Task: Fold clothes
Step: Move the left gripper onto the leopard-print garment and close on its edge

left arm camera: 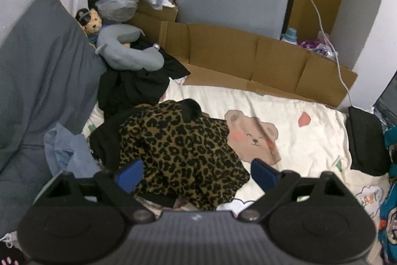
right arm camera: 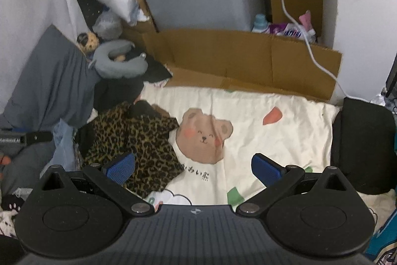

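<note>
Both your grippers hang spread and empty over a crumpled leopard-print garment on the bed.

Your left gripper holds its ribbed blue pads wide apart just above the leopard-print garment, a soft, fuzzy heap with black trim lying at the left of the cream bear-print sheet. Your right gripper is equally splayed, gripping nothing, over bare sheet beside the garment. Rumpled black clothes and pale denim sit just beside it; creased cardboard lines the far edge.
</note>
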